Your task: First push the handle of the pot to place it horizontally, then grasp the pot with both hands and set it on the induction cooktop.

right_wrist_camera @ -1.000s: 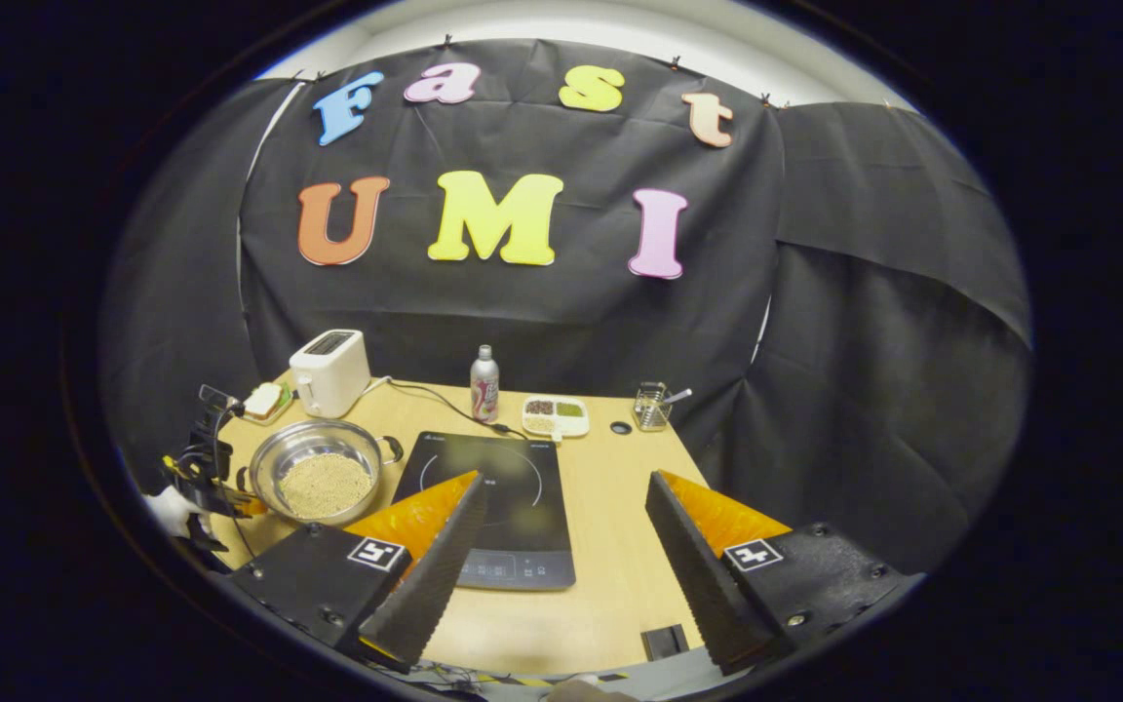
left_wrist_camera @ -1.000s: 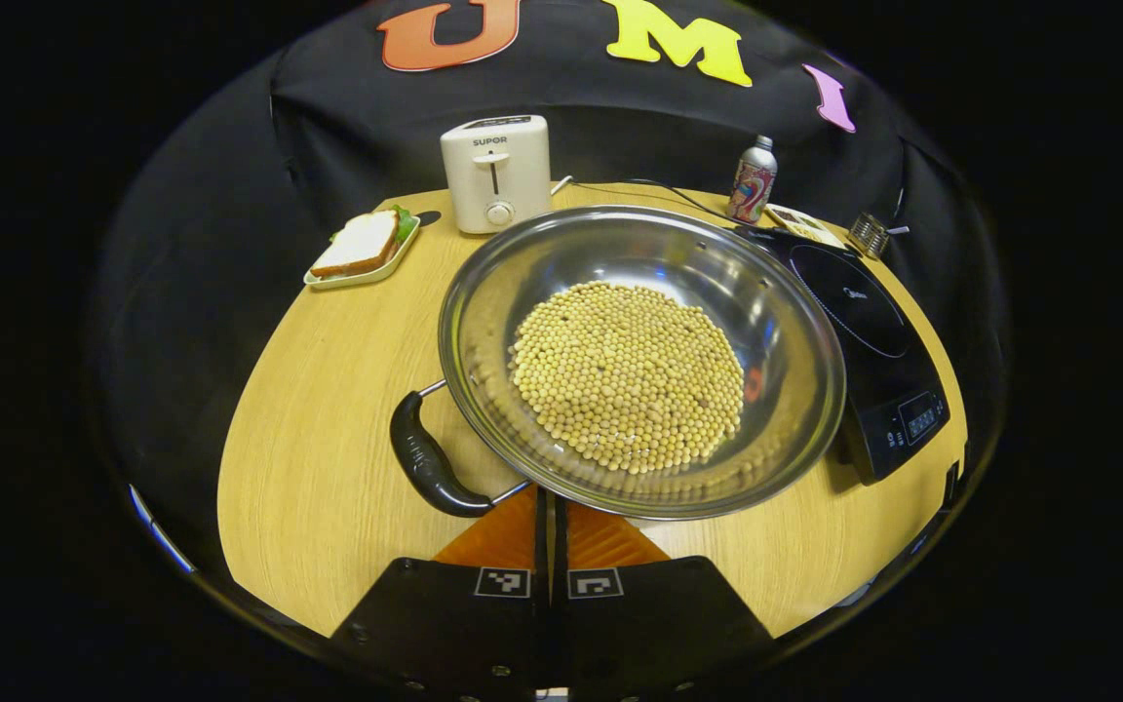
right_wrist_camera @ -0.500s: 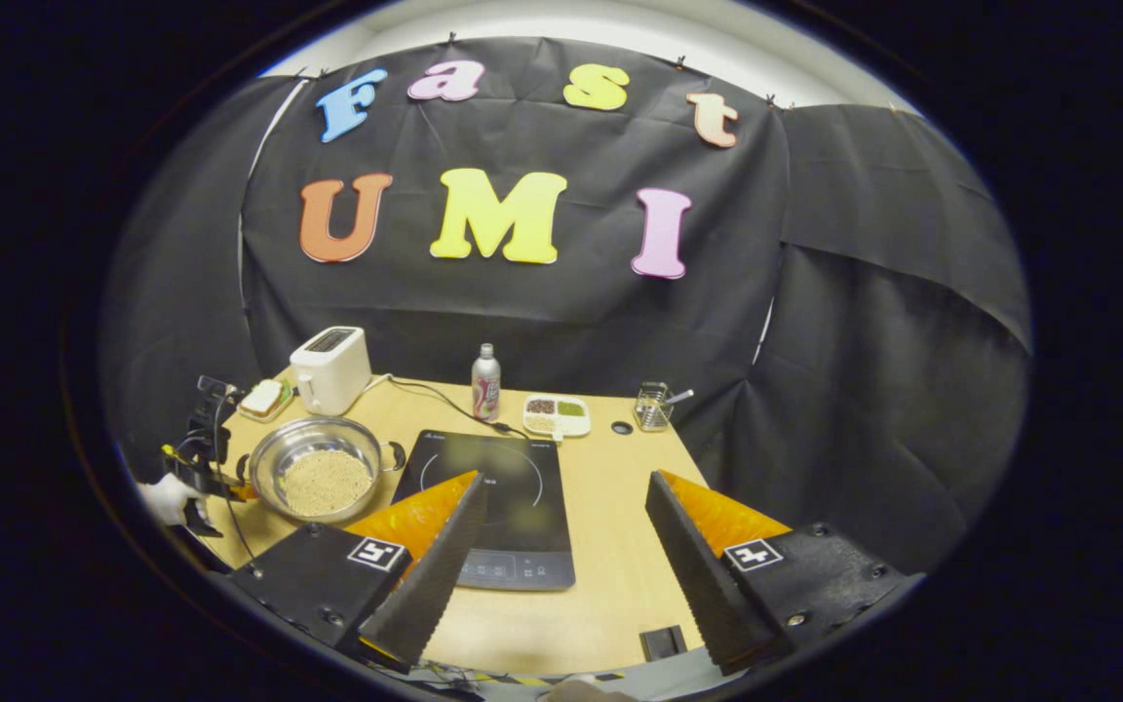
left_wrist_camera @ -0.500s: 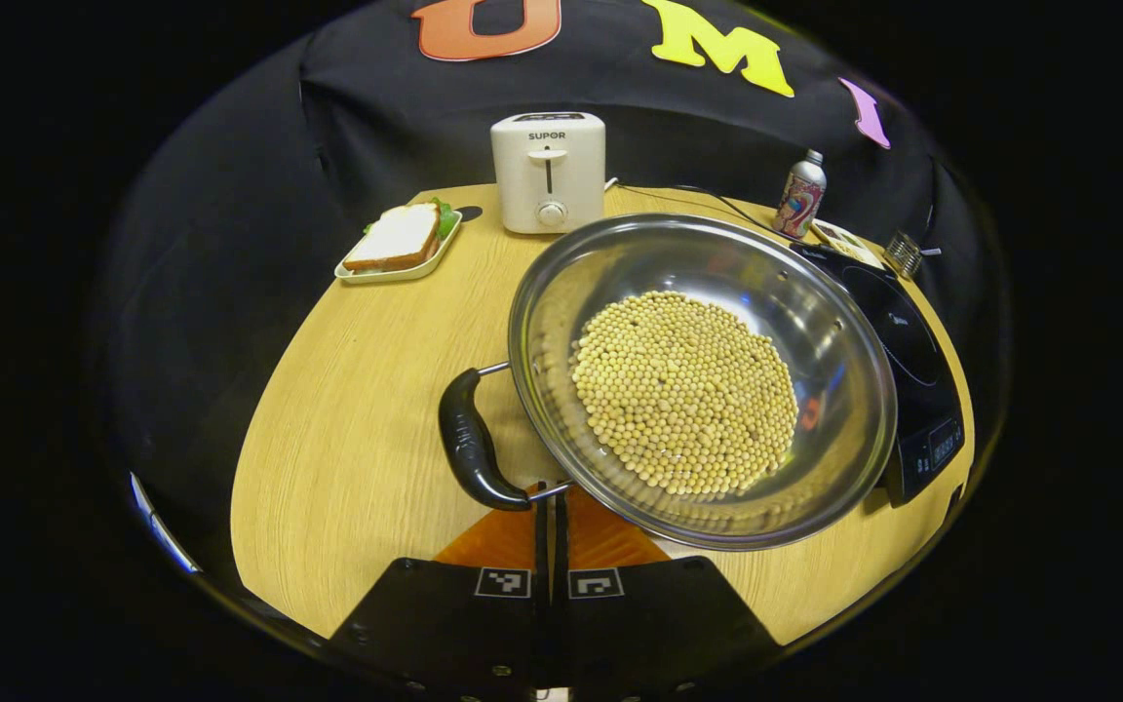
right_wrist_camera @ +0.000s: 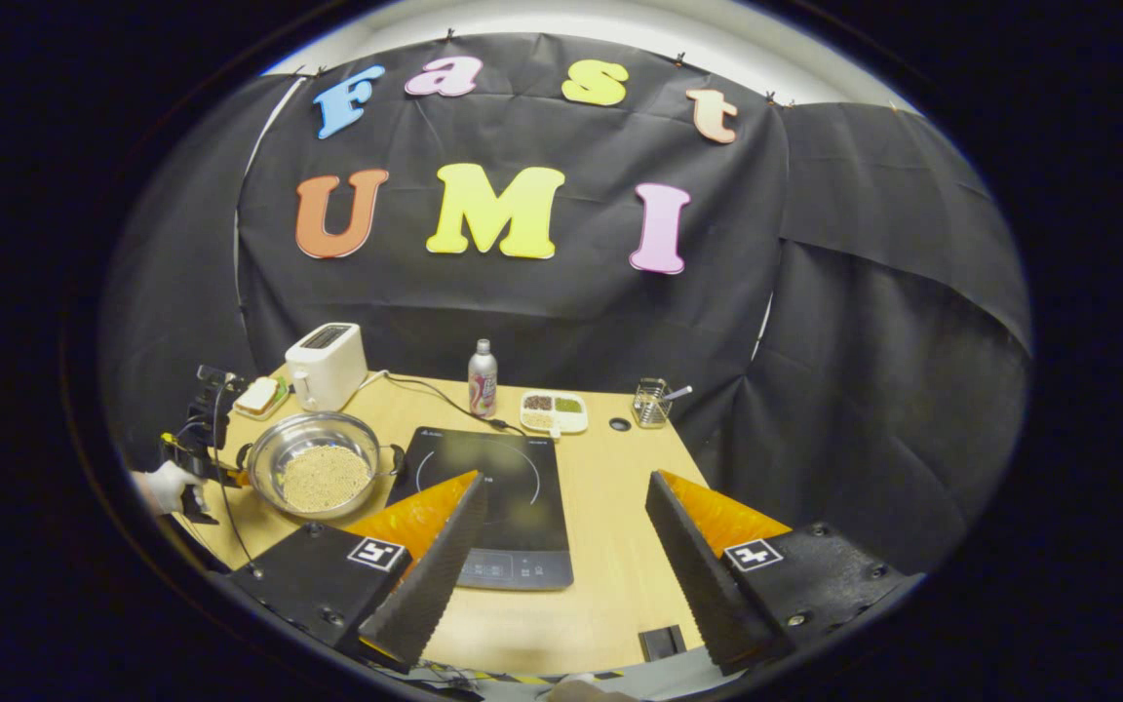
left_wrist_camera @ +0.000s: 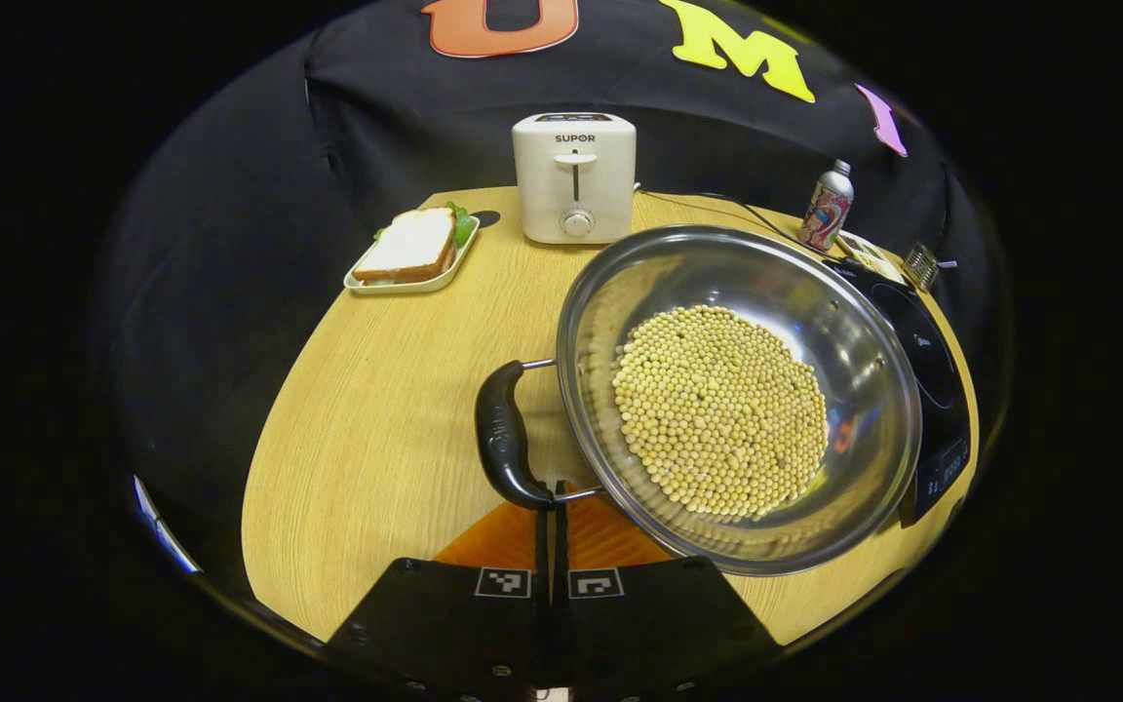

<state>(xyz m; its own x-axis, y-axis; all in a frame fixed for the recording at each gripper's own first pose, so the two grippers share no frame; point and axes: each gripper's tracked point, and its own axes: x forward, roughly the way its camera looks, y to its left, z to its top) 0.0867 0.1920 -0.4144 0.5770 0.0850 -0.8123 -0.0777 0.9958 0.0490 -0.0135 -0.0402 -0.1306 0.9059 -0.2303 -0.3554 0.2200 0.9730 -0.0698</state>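
A round wooden table (left_wrist_camera: 376,429) is being shown against the black cloth wall, with the steel pot (left_wrist_camera: 864,351) of soybeans (left_wrist_camera: 717,409) sitting at centre right of the left gripper view and the induction cooktop (left_wrist_camera: 922,341) lying just beside it at the right edge. The left gripper (left_wrist_camera: 552,512) is being held with its fingers closed together, nothing between them, their tips being pressed against the lower end of the near handle (left_wrist_camera: 501,434) at lower centre.

Compared with the earlier frames, the pot is being turned: the black handle is being swung from a slanted pose at lower left into a near-vertical one, and the pot is being shifted rightward in the frame. In the right gripper view the pot (right_wrist_camera: 318,476) is being seen at lower left with its two handles now lying nearly on a level line, the far handle (right_wrist_camera: 391,458) pointing toward the cooktop (right_wrist_camera: 484,507). The push is therefore judged to be almost finished, though the small size of the pot there leaves the exact alignment uncertain.

The right gripper (right_wrist_camera: 566,556) is being held wide open and empty above the cooktop's front edge, well apart from the pot. The two-handed grasp is not yet being started.

A toaster (left_wrist_camera: 574,175), a sandwich tray (left_wrist_camera: 415,255) and a bottle (left_wrist_camera: 827,205) are standing at the upper part of the frame.
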